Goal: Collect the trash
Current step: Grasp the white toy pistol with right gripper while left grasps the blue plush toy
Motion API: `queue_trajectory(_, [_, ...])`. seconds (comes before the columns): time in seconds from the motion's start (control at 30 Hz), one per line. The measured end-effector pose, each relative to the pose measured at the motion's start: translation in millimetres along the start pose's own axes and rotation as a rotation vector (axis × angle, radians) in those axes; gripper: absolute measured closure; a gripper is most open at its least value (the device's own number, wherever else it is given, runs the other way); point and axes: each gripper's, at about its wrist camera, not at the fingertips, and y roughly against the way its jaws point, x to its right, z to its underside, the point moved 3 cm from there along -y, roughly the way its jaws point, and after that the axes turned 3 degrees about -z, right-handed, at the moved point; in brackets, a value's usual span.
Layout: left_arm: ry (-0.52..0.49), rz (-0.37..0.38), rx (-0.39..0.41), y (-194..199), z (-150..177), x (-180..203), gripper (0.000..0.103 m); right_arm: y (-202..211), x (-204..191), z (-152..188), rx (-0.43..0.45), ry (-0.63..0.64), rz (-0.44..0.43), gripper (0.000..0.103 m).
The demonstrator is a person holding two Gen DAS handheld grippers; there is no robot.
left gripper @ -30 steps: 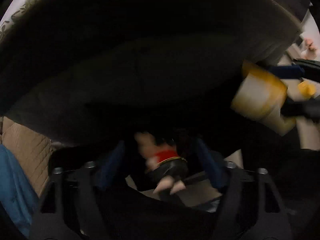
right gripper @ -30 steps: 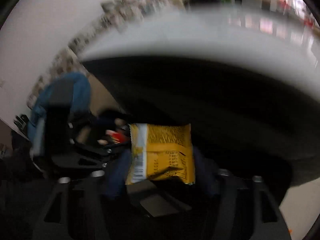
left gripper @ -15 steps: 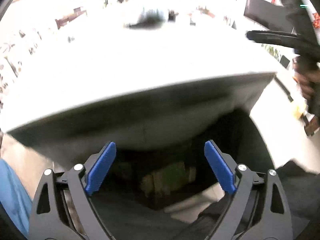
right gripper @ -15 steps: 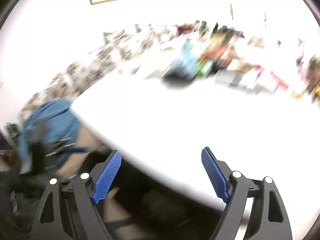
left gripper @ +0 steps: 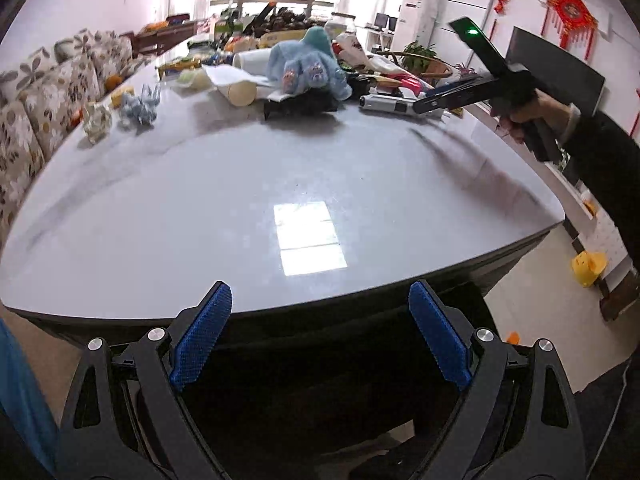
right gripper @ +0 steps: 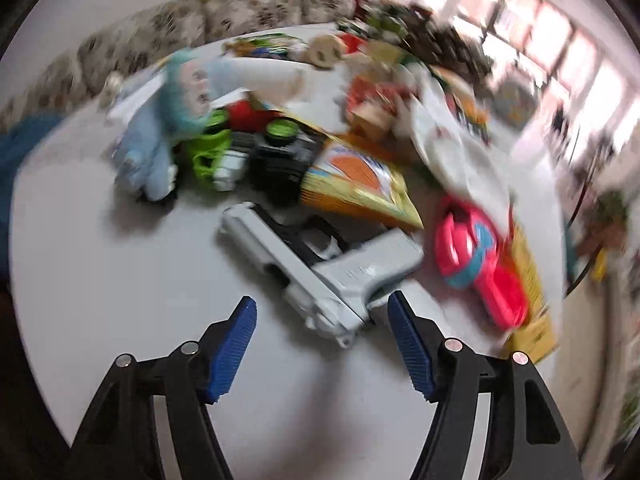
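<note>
Both tongs empty, left gripper point(left gripper: 320, 336) agape, right gripper point(right gripper: 322, 344) narrowing beside grey plastic toy pistol point(right gripper: 320, 264); nearby orange foil snack packet point(right gripper: 356, 184) probably light, crinkly, slippery: pinch corner.

A crinkled orange-and-yellow snack packet point(right gripper: 356, 184) lies flat amid the clutter at the far end of the grey table point(left gripper: 280, 184), just behind a grey toy pistol point(right gripper: 320, 268). A clear crumpled wrapper point(left gripper: 97, 121) and a pale blue-white one point(left gripper: 140, 108) sit near the table's left edge.
</note>
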Motion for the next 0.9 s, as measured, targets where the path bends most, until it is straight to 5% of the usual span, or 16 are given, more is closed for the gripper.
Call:
queue_trajectory(0.2, [0.008,0.026,-0.008,-7.7,-11.1,4.7,0.015,-32.2,17.6,-7.3,-0.002,-0.141,-0.117,0.018])
queue_trajectory(0.27, [0.015,0.031,-0.007,-7.1,-12.5,6.4,0.015,-32.5,21.2,-13.1,0.069,-0.218,-0.191,0.007])
queue_trajectory(0.43, [0.0,0.029,-0.015,-7.0,-8.1,10.4,0.015,-30.2,44.5,-16.2,0.158,-0.498,-0.393,0.006])
queue_trajectory(0.53, [-0.008,0.027,-0.017,-8.2,-7.0,12.8,0.015,-32.9,41.1,-25.4,0.127,-0.474,-0.32,0.008])
queue_trajectory(0.7, [-0.022,0.051,0.018,1.1,-10.2,18.9,0.015,-44.0,9.8,-41.5,0.031,-0.251,-0.046,0.015])
queue_trajectory(0.73, [-0.037,0.053,0.039,5.9,-13.3,20.9,0.015,-41.9,7.6,-42.4,0.036,-0.262,-0.046,0.029])
queue_trajectory(0.9, [-0.076,-0.019,0.144,9.1,-50.1,21.2,0.015,-17.8,-23.9,-11.3,0.069,-0.254,-0.104,0.031])
